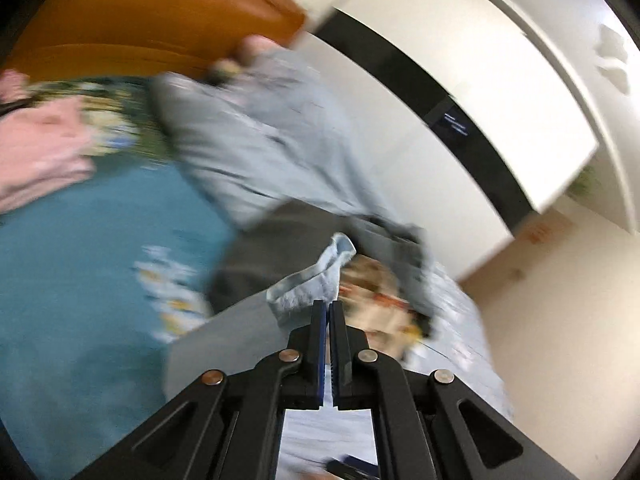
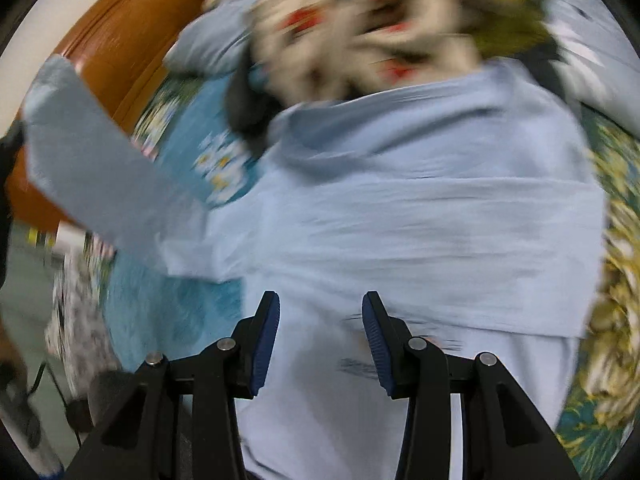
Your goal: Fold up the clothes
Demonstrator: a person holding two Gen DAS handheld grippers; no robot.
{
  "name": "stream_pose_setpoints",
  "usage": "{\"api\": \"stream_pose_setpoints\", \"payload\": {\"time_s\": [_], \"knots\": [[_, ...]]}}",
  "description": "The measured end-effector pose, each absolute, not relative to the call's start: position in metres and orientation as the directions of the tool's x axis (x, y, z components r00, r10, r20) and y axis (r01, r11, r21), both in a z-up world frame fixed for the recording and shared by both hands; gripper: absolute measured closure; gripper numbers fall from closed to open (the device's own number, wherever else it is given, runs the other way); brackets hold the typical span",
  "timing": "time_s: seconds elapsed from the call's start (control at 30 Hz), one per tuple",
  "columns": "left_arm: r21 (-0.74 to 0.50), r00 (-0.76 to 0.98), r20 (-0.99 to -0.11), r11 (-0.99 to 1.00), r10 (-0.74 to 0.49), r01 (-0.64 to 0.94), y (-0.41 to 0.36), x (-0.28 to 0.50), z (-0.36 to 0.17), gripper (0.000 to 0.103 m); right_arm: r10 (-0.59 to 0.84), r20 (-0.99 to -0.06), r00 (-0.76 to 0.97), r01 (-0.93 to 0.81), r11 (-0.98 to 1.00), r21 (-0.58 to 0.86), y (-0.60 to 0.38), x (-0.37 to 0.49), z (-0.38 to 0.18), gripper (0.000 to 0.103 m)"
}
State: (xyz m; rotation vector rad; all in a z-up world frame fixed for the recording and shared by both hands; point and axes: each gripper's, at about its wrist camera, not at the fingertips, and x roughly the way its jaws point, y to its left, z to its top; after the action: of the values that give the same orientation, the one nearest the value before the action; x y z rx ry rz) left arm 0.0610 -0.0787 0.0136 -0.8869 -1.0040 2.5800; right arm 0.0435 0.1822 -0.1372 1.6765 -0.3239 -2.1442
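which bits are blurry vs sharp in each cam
Left wrist view: the left gripper is crisp, the pink garment and teal bedspread smear with motion. Right wrist view: the right gripper is sharp, the light blue shirt streaks sideways.

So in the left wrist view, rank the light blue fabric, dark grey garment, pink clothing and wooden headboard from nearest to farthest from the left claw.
1. Light blue fabric, pinched at the left claw tips.
2. Dark grey garment, just beyond, centre.
3. Pink clothing, far left on the bed.
4. Wooden headboard, top left, behind everything.
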Motion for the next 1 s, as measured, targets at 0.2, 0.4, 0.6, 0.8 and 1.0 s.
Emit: {"api": "stream_pose_setpoints", "payload": {"time_s": [0.2,0.4,0.6,0.8,1.0], "knots": [[-0.699,-0.673,-0.397,-0.681,0.624,-0.218,0.032,0.038,0.039,0.101,-0.391,-0.877,-0.278,0.014,-0.915,0.403,0.26,0.041,-0.138,0.059],[-0.618,-0.537,-0.558,-0.749,0.633,-0.241,0.093,0.025,0.001,0.101,-0.382,-0.875,-0.297,-0.082,-0.903,0.422,0.3,0.046,-0.148,0.059],[-0.502,-0.542,-0.711,-0.863,0.448,-0.056,0.051,0.039,-0.044,0.1,-0.44,-0.854,-0.277,-0.029,-0.885,0.465,0.276,0.035,-0.156,0.059],[-0.437,-0.474,-0.833,-0.866,0.286,0.245,-0.035,0.065,-0.116,0.098,-0.506,-0.798,-0.327,0.087,-0.857,0.507,0.226,-0.006,-0.151,0.059],[-0.467,-0.421,-0.865,-0.743,0.272,0.479,-0.091,0.115,-0.18,0.098,-0.5,-0.781,-0.373,0.149,-0.864,0.482,0.196,-0.049,-0.155,0.059]]}}
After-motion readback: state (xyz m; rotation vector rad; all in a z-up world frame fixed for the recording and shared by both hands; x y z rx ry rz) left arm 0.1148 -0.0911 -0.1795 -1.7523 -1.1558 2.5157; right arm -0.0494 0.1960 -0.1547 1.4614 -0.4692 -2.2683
